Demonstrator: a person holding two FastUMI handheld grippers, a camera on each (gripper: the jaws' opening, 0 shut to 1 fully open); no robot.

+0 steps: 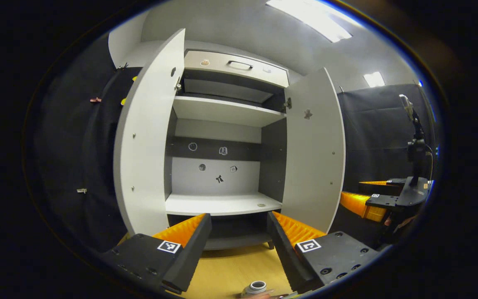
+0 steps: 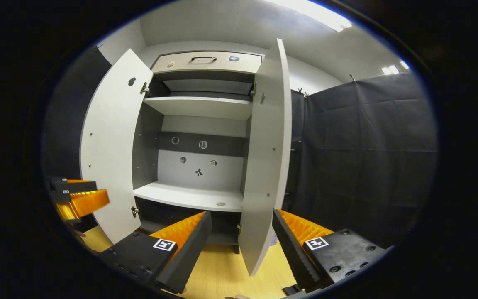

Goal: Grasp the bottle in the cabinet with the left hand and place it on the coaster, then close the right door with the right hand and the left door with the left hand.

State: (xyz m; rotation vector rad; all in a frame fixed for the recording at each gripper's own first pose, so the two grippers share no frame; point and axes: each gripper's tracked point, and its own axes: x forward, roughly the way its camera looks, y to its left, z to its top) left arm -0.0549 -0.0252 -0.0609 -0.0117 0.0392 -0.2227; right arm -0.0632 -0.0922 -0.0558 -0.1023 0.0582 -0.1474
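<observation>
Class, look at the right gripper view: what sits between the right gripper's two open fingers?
In the right gripper view, the lower edge of the open right door stands between the right gripper's fingers, touching neither, with wooden tabletop below it.

Black cloth (image 2: 363, 158) drapes the booth walls beneath a pale grey ceiling (image 1: 264, 37) with bright light panels (image 1: 309, 18), and a light wooden tabletop (image 2: 222, 274) lies below.

The cabinet (image 1: 222, 137) stands on the bench (image 1: 230, 270), left door (image 1: 147, 137) at 9 o'clock, right door (image 1: 313, 153) at 3 o'clock; the bottle (image 1: 257, 287) sits at 6 o'clock before it.
</observation>
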